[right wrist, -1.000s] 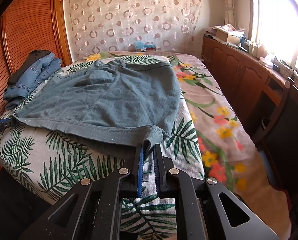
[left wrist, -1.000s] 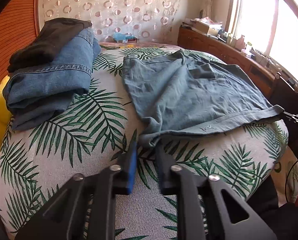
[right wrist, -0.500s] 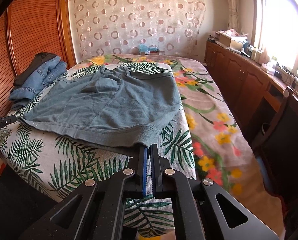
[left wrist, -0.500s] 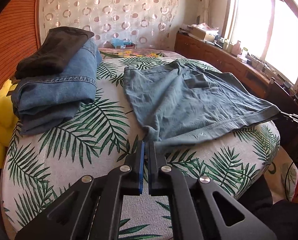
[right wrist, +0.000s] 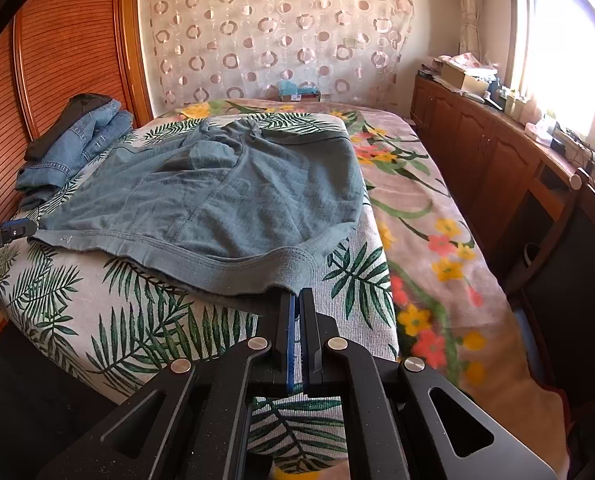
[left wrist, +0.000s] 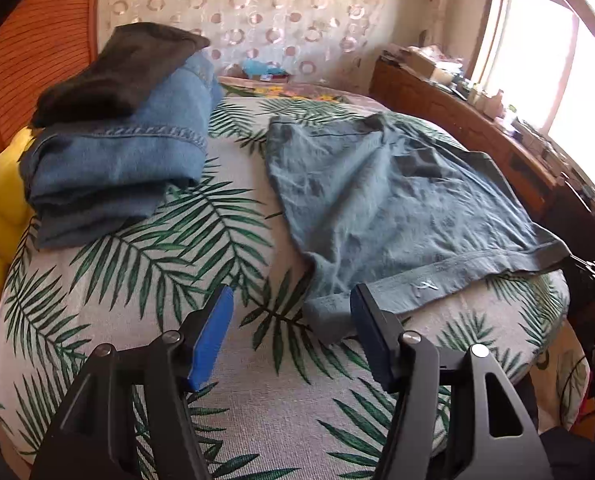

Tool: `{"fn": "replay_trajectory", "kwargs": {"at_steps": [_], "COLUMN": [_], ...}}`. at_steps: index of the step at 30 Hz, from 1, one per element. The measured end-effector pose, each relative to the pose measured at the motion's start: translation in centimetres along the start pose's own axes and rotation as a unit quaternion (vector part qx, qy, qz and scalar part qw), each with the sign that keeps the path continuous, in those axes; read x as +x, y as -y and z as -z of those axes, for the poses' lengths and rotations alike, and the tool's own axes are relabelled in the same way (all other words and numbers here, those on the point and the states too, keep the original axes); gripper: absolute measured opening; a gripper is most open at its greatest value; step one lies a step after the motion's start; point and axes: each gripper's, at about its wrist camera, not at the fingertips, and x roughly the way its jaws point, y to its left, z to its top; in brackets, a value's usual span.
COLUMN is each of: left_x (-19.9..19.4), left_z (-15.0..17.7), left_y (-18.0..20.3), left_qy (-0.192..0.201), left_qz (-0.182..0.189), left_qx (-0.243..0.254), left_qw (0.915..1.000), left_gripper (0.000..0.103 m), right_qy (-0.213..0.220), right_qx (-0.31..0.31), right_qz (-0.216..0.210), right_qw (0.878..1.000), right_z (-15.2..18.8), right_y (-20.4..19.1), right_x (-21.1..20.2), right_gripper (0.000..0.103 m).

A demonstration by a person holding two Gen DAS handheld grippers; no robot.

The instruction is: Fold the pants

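Note:
Grey-green pants [left wrist: 397,208] [right wrist: 237,200] lie spread on the palm-leaf bed cover [left wrist: 157,280], waistband toward me. My left gripper [left wrist: 291,292] is opening. The near waistband corner [left wrist: 329,316] lies on the cover between its blue pads [left wrist: 209,340], and neither pad presses on it. In the right wrist view the left gripper [right wrist: 5,234] pokes in at the far left, by that same corner. My right gripper [right wrist: 297,296] is shut on the other waistband corner [right wrist: 293,272], held slightly off the cover. It also shows at the left wrist view's right edge [left wrist: 593,272].
Folded jeans with a dark garment on top [left wrist: 117,160] are stacked at the left, beside a yellow cushion [left wrist: 1,208]. A floral blanket [right wrist: 437,220] covers the bed's right side. A wooden cabinet [right wrist: 497,160] runs under the window, with a dark chair [right wrist: 569,248] nearby.
The left jaws, shut at the waistband corner half a second ago, have spread wide and the corner now rests on the cover. The right jaws closed a narrow gap and stay shut.

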Motion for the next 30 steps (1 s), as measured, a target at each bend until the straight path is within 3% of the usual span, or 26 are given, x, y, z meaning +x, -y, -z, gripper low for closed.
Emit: {"fn": "replay_trajectory", "kwargs": {"at_steps": [6,12,16,19,30], "left_x": [0.5,0.7,0.6,0.2,-3.0], "left_z": [0.5,0.9,1.2,1.2,0.6], "left_y": [0.9,1.4,1.7,1.8,2.1], "left_qy": [-0.023,-0.030,-0.028,-0.022,0.008], "left_qz": [0.002,-0.005,0.012,0.016,0.044], "left_qx": [0.023,0.025,0.032,0.036,0.042], "left_qw": [0.9995,0.9992,0.9990,0.9990,0.9981], "left_gripper": [0.052,0.049,0.018,0.009,0.007], "right_qy": [0.011,0.009,0.008,0.009,0.006], "right_qx": [0.008,0.013,0.017,0.017,-0.001], "right_qz": [-0.001,-0.002,-0.002,-0.002,-0.011], "right_qw": [1.000,1.000,1.000,1.000,1.000], "right_z": [0.6,0.9,0.8,0.7,0.6], "right_y": [0.4,0.7,1.0,0.8,0.5], "right_x": [0.3,0.5,0.5,0.4,-1.6], "right_gripper": [0.002,0.002,0.002,0.002,0.002]}}
